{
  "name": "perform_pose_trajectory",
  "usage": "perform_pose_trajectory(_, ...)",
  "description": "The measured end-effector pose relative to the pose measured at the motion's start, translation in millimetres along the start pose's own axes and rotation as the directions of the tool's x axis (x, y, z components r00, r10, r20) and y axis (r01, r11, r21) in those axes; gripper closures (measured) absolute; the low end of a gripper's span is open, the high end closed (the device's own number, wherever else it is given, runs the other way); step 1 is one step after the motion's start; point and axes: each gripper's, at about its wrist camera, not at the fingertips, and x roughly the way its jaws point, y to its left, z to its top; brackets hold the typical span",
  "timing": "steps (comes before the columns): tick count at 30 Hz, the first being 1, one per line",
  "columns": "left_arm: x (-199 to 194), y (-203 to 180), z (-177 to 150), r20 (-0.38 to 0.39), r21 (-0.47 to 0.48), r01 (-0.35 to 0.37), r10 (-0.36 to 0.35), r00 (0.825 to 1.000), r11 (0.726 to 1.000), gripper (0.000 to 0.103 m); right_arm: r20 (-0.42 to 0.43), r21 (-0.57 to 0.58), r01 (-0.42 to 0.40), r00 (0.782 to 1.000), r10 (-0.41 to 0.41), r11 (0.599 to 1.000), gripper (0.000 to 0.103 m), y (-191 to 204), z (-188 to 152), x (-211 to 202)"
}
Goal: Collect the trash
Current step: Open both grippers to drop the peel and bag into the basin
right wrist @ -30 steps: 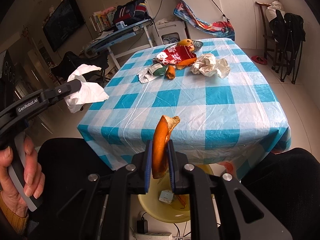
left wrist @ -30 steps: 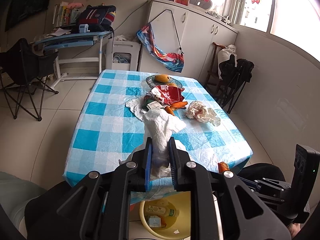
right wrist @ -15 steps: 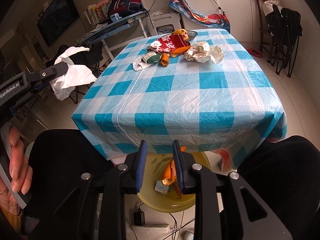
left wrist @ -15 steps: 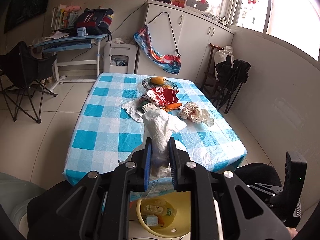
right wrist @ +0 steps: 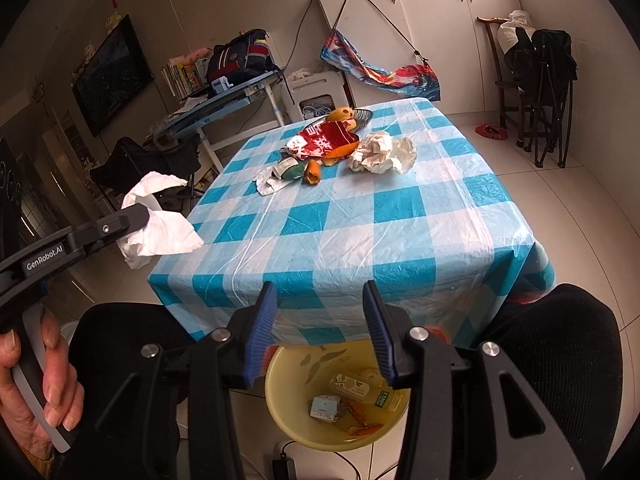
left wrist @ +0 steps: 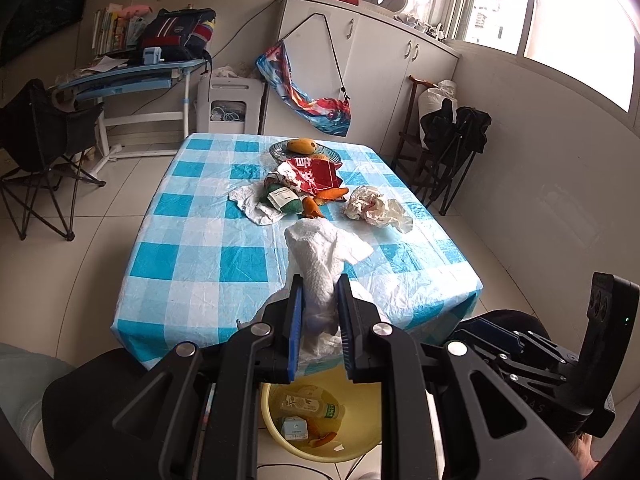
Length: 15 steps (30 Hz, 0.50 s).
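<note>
The right gripper (right wrist: 320, 328) hangs above the round yellow plastic basin (right wrist: 288, 424) on the floor at the near edge of the table (right wrist: 400, 220). A second ago it clamped a curled orange peel; now its jaws are opening, nothing lies between them, and an orange peel (right wrist: 362, 430) lies in the basin beside a small bottle and a box. That item is judged disposed of.

The left gripper (left wrist: 319, 312) is narrow, pinching a crumpled white paper towel (left wrist: 320, 256), unchanged over the same second. It is held above the table's near edge with the basin below, not yet released. In my judgement this is the next item due for the drop.

Outstanding on the blue-and-white checked cloth: a crumpled white paper wad (right wrist: 380, 152), a red foil wrapper (right wrist: 324, 138) and further peel pieces. Collection is partly complete.
</note>
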Motion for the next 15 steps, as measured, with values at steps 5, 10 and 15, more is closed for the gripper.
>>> perform_pose_trajectory(5,10,-13,-17,-0.056,0.025,0.033,-0.032,0.998,0.999,0.087,0.068,0.026,0.011,0.998,-0.012,1.0,0.054,-5,3,-11)
perform_pose_trajectory(10,27,-27,-33,-0.156,0.059,0.072,-0.062,0.986,0.996,0.072,0.076,0.041,0.013,0.997,-0.016,0.999,0.052,-8,4,-11)
perform_pose_trajectory(15,25,-27,-35,-0.143,0.057,0.057,-0.049,0.988,0.997,0.052,0.075,0.041,0.013,0.997,-0.016,0.999,0.05,-8,3,-11)
